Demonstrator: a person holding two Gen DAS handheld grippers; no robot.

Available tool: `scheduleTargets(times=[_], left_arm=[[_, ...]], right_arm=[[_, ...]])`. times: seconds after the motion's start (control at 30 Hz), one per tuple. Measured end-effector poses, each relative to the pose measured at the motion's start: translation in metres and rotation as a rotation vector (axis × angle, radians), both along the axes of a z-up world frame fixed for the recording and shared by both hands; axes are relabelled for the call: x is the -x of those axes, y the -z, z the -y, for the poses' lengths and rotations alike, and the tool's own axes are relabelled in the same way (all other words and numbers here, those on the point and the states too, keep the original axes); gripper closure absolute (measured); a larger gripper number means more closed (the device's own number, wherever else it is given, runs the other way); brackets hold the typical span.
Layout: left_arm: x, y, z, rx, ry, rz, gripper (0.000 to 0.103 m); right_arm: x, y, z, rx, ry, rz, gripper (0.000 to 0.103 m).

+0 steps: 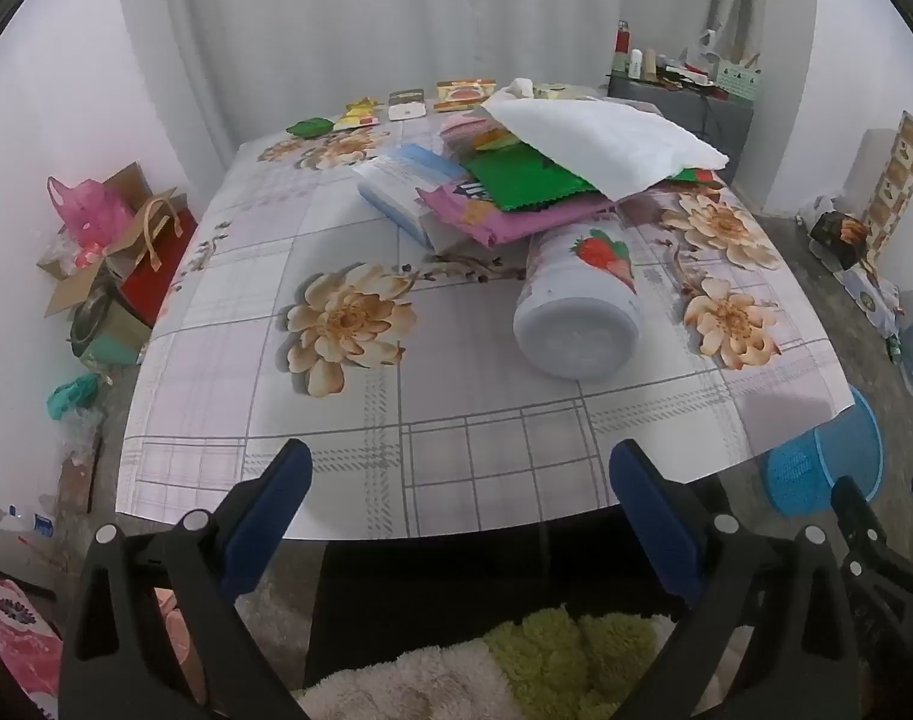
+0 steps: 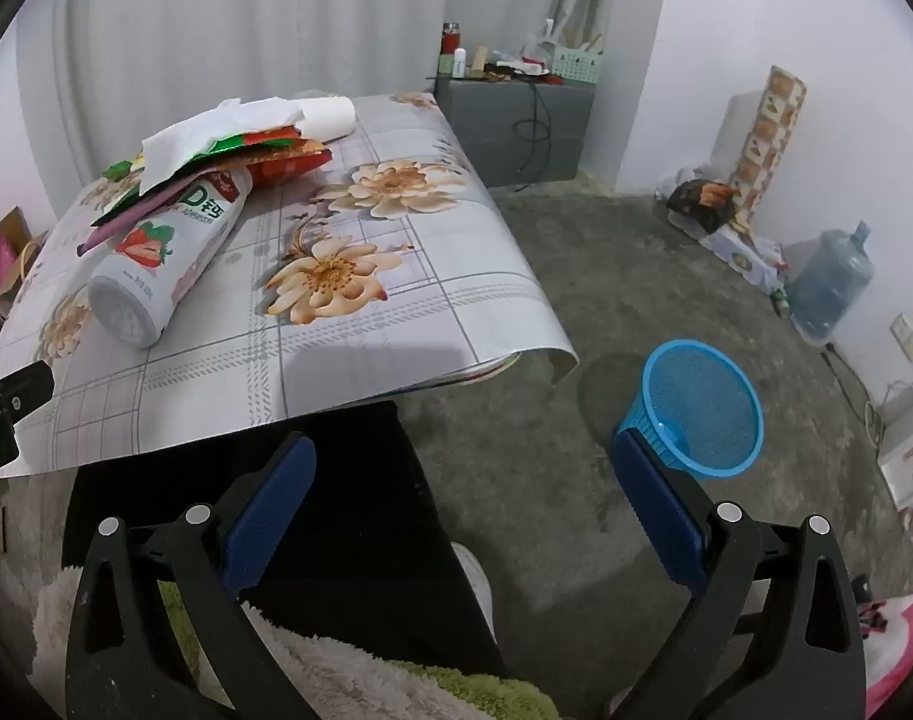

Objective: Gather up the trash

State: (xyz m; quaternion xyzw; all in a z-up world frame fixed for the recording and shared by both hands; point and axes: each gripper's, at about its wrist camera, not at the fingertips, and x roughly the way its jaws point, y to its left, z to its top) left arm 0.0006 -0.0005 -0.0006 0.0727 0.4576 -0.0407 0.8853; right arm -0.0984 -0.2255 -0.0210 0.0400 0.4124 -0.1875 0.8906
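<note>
Both tongs, the left gripper [image 1: 459, 480] and right gripper [image 2: 465, 474], are held wide and empty at frame bottom; a strawberry bottle [image 1: 579, 306] is seen centre-right on the table [image 1: 456, 420].

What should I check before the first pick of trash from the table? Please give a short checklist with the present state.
1. Left gripper open, nothing held: ok.
2. Right gripper open, nothing held: ok.
3. Bottle lying on its side, nearest the table edge, top free: ok.
4. Its cap end tucked under the wrappers, may drag them: not ok.
5. Blue basket upright on the floor beside the table: ok.
6. Bottle empty: cannot tell.
</note>
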Motion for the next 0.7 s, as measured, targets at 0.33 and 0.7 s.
scheduleTargets(times=[0.33,0.7], left_arm=[[0.007,0.002,0.02,0.014,0.07,0.01,0.006],[0.005,-0.001,0.014,0.03,0.078,0.003,0.006]], right_arm=[[0.007,-0.002,0.008,-0.008,0.025,0.01,0.008],[0.009,-0.004,0.009,-0.016,0.037,0.015,0.008]])
